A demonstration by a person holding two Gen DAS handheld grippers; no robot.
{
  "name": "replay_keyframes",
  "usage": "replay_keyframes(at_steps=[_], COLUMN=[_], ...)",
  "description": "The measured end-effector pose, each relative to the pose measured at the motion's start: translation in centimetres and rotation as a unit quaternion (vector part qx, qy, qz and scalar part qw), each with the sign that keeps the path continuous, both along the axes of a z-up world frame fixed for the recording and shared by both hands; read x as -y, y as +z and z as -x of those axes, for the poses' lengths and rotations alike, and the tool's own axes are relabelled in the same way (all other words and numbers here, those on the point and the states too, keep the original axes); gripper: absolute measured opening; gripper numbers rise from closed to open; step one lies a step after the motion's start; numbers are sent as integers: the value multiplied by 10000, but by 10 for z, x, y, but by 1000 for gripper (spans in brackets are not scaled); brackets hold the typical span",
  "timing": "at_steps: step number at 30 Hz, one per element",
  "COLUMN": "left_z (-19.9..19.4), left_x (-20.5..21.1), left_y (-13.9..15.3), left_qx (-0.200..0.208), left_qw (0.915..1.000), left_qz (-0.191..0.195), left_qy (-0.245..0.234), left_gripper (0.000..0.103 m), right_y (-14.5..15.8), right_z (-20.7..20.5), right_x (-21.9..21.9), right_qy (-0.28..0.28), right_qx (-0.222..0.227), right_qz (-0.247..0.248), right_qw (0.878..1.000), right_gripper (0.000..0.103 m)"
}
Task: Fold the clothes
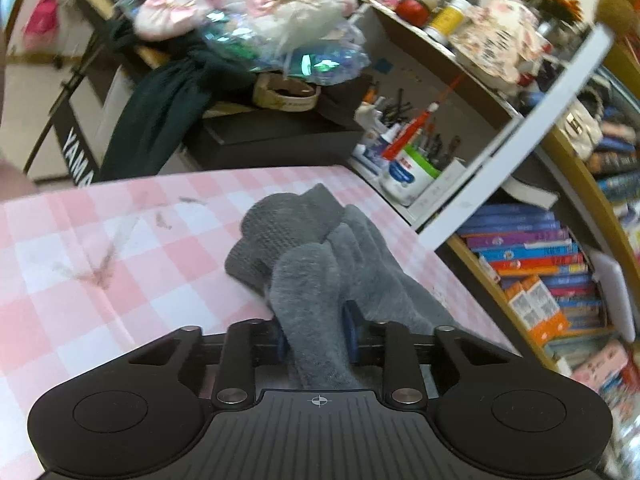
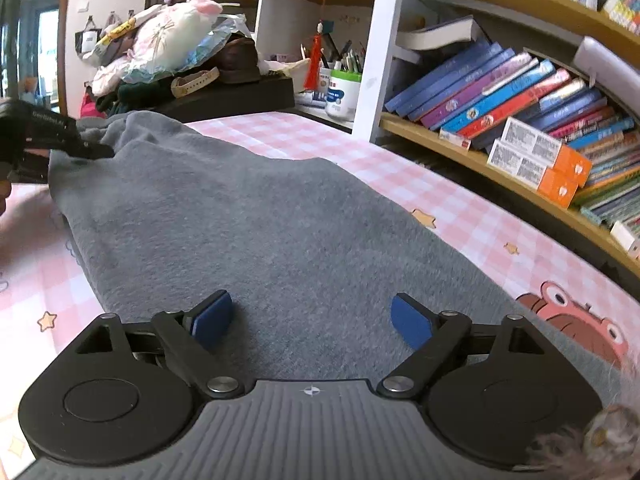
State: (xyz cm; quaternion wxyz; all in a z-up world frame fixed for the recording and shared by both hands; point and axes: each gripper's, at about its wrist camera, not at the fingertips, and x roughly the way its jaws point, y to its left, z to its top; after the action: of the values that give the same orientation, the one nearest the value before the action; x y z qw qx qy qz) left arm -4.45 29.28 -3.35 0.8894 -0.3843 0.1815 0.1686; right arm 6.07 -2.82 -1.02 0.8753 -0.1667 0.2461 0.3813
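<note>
A grey fleece garment [image 2: 248, 216] lies spread over the pink checked tablecloth [image 2: 460, 208]. In the left wrist view its bunched cuff end [image 1: 292, 232] rests on the cloth, and a fold of it runs back between the blue pads [image 1: 352, 336] of my left gripper [image 1: 316, 338], which is shut on it. The right wrist view shows that same gripper [image 2: 102, 151] at the far left, holding the garment's far corner. My right gripper [image 2: 312, 320] hovers low over the near part of the garment, jaws wide apart with only flat cloth beneath them.
A bookshelf [image 2: 520, 120] packed with books runs along the table's right edge. At the back stand a black keyboard [image 1: 260, 136] piled with plush toys and dark cloth, and a cubby with pen pots [image 2: 340, 92]. A fluffy object [image 2: 608, 432] lies near right.
</note>
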Motion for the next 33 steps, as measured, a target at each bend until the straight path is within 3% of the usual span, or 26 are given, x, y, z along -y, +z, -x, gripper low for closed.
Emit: replay_keyframes(at_steps=[4, 9, 11, 16, 20, 26, 33], left_z=[3, 4, 6, 10, 11, 8, 1], left_x=[10, 26, 33, 54, 72, 107, 161], left_y=[12, 39, 48, 71, 85, 102, 114], left_qx=[132, 336, 427, 593, 700, 712, 647], left_qw=[9998, 9982, 9970, 9912, 9839, 9626, 9218], left_qz=[-152, -487, -624, -1111, -1527, -2399, -3417], left_qy=[86, -95, -181, -407, -617, -1040, -1710], left_gripper=[15, 15, 15, 15, 15, 15, 15], right_y=[0, 6, 4, 5, 8, 19, 26], right_z=[-9, -14, -12, 3, 6, 1, -4], right_x=[7, 27, 28, 18, 29, 61, 102], right_qy=[51, 84, 141, 212, 113, -169, -556], right_qx=[-354, -650, -837, -556, -601, -679, -895], right_qz=[-232, -934, -982, -594, -836, -1315, -1826], right_qw=[9991, 9935, 9915, 9965, 9946, 9888, 9775], right_gripper=[87, 87, 87, 87, 87, 87, 87])
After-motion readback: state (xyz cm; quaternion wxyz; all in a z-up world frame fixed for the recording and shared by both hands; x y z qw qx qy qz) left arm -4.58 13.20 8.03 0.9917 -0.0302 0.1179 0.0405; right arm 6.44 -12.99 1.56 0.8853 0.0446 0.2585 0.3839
